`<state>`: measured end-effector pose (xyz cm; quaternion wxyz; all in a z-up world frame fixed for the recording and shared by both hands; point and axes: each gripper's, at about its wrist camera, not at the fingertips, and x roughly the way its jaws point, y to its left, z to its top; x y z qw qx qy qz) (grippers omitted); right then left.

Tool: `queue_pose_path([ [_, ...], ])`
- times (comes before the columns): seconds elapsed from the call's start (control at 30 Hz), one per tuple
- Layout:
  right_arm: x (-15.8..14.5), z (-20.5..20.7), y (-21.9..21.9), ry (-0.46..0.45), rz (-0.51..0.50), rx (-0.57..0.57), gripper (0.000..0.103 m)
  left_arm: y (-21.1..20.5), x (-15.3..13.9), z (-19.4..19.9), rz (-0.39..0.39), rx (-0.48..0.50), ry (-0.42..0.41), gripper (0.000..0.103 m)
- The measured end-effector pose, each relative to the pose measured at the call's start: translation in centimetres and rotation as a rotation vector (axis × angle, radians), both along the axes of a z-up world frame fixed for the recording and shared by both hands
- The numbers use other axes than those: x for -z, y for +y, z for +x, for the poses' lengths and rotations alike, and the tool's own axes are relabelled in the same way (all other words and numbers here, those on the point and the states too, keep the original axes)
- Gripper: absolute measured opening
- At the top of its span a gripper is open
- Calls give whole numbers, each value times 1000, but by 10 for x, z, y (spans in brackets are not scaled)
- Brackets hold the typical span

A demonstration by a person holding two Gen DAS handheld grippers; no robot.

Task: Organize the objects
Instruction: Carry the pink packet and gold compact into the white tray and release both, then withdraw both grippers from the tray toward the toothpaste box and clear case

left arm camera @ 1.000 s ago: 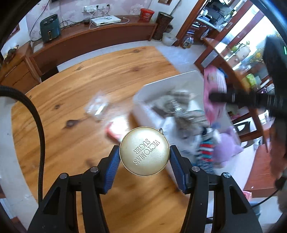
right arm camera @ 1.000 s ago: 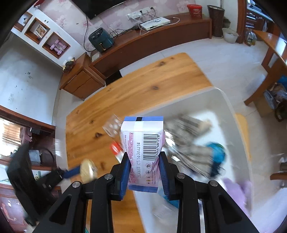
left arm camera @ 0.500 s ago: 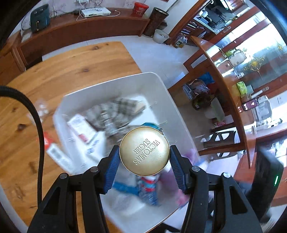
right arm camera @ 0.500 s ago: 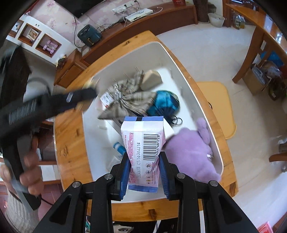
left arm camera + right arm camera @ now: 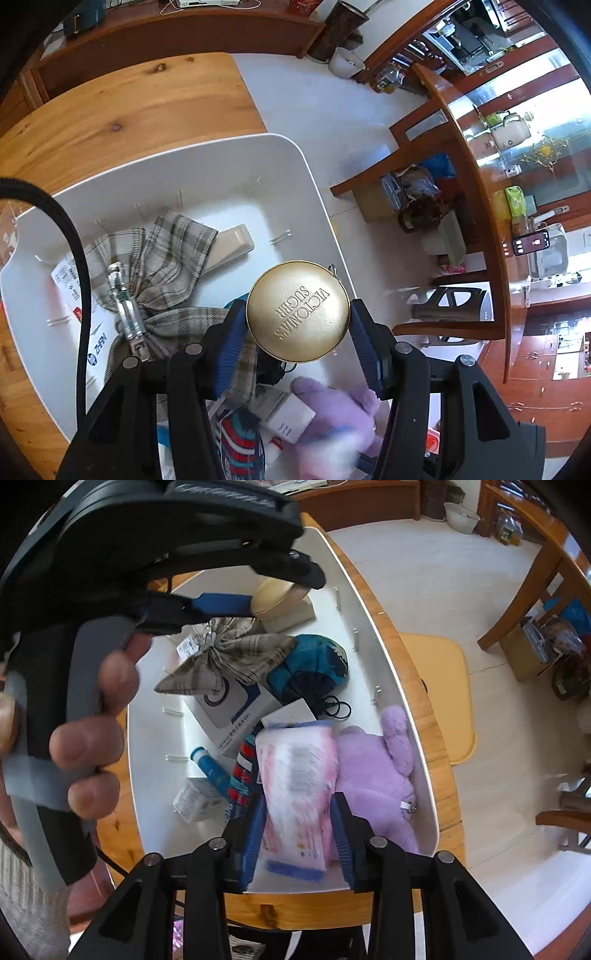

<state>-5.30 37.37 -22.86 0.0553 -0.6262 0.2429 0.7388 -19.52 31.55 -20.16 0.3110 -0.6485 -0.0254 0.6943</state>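
Both grippers over the white bin (image 5: 399, 686), which sits on the wooden surface (image 5: 122, 107).

Left gripper (image 5: 297, 332): closed on the gold round tin (image 5: 297, 311), pads bearing on opposite sides of its rim. Tin is held above the bin's right half, clear of the contents. Embossed lid faces the wrist camera; lettering reads upside down and slanted. Being a disc, it has no long axis in plan; its short axis runs roughly along the fingers toward the camera. From the right wrist view the same tin (image 5: 277, 597) is seen edge-on over the far end of the bin, near a beige box (image 5: 291, 614).

Right gripper (image 5: 297, 814): jaws stand apart, with a gap showing on either side of the pink tissue pack (image 5: 295, 775). Pack is blurred, and I cannot tell if it is falling or already resting. It sits at the near end of the bin, just beside the purple plush toy (image 5: 373, 771), long axis running along the fingers, away from the camera.

Progress, judged: well along. Bin already holds the plaid cloth bow (image 5: 229, 657), a teal pouch (image 5: 314, 664), a white carton (image 5: 232, 705), a blue tube (image 5: 210, 768) and the plush. Pack appears just released; tin not yet set down. The surface's visible part is bare, but how much remains outside the bin cannot be told.
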Motion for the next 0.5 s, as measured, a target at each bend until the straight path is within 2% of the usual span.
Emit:
queue_pose_path([
  [0.03,0,0,1,1,1,-3,43,1,1,1,-7,6,0,59],
  [0.1,-1,1,1,8,8,-16,54,3,2,3,-32,14,5,60],
  [0.13,-3,1,1,14,15,-18,55,2,3,4,-38,15,8,64],
  [0.23,-4,2,3,25,16,-22,55,-2,1,6,-53,4,2,88],
  [0.5,-13,3,-2,51,16,-42,55,-14,-15,18,0,20,14,93],
])
